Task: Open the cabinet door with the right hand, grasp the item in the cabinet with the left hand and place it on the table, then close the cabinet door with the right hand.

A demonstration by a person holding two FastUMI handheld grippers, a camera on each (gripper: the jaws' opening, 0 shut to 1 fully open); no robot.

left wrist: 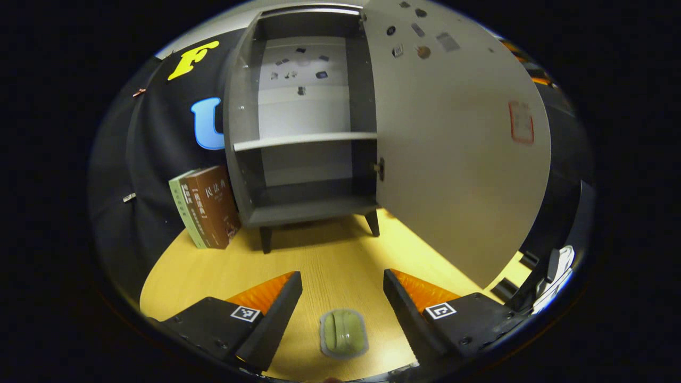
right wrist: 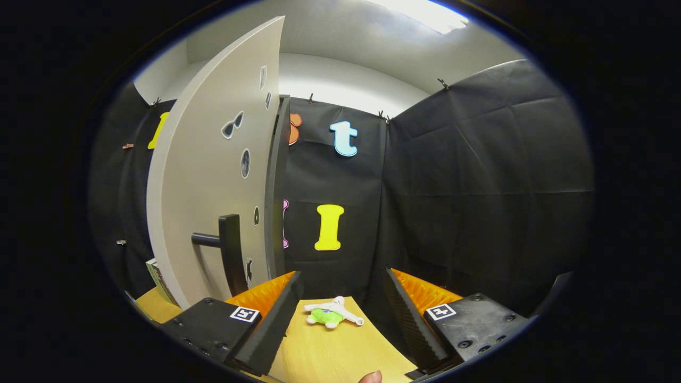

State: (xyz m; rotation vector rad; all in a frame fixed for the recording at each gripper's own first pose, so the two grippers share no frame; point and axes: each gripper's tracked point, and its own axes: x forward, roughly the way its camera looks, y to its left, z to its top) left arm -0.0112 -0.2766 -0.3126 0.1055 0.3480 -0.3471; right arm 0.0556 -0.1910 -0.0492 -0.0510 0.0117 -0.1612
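A grey cabinet (left wrist: 303,207) stands at the back of the wooden table, its door (left wrist: 457,138) swung wide open to the right. Both shelves inside look bare. A small pale green item (left wrist: 343,333) in a clear wrapper lies on the table between the fingers of my left gripper (left wrist: 343,284), which is open and not touching it. In the right gripper view the door (right wrist: 213,175) is seen from outside, with its black handle (right wrist: 226,252) just left of and beyond my right gripper (right wrist: 343,284). That gripper is open and holds nothing.
Two books (left wrist: 205,207) lean against the cabinet's left side. A small green and white plush toy (right wrist: 330,315) lies on the table (right wrist: 330,351) ahead of the right gripper. Black cloth walls close the booth all round.
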